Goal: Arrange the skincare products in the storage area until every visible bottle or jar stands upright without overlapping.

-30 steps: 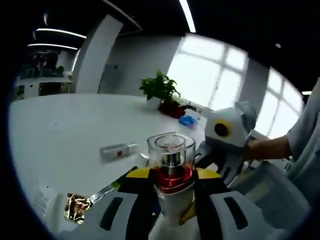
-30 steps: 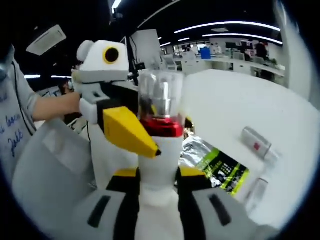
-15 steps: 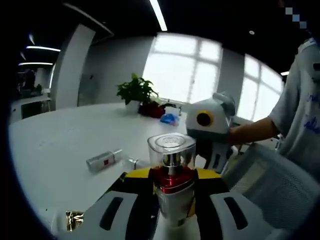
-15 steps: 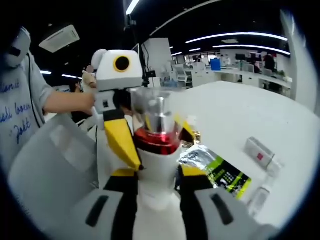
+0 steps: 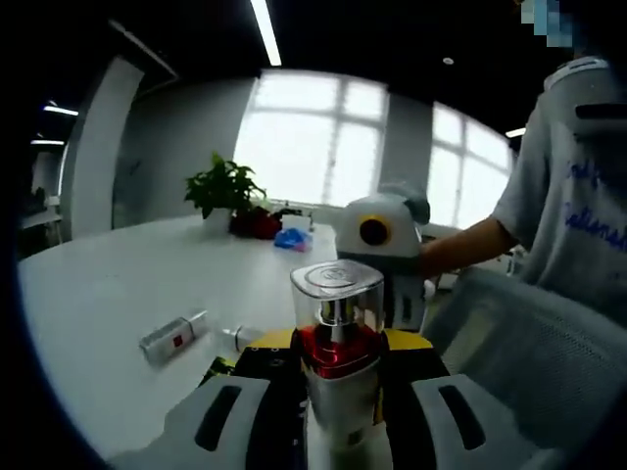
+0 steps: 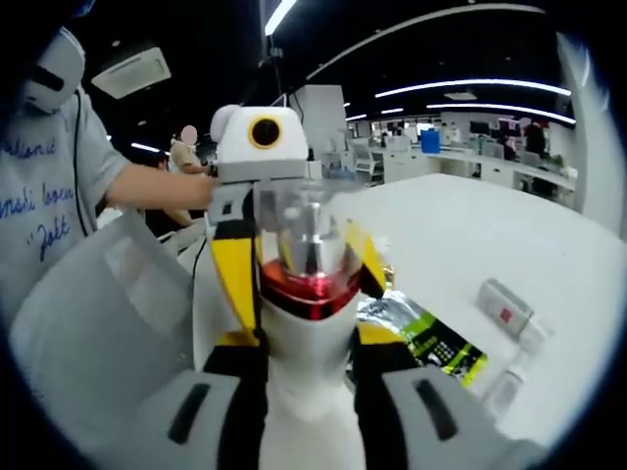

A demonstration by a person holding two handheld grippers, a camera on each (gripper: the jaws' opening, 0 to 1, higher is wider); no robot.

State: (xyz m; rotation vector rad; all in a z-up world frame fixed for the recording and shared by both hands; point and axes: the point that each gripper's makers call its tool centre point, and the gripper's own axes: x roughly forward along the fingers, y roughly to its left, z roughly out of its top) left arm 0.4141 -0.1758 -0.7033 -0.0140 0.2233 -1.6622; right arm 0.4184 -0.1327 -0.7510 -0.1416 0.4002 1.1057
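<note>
The pump bottle (image 5: 338, 362), white-bodied with a red collar and clear square cap, runs off the lower edge of both views, so its base is hidden. The left gripper (image 5: 338, 416) and right gripper (image 6: 306, 406) each clamp it between their jaws. On the white desk (image 5: 118, 284) at 9 o'clock lies a small tube (image 5: 168, 336) whose red label is unreadable. The right gripper view adds a silver-and-green sachet (image 6: 431, 338), its print illegible.
</note>
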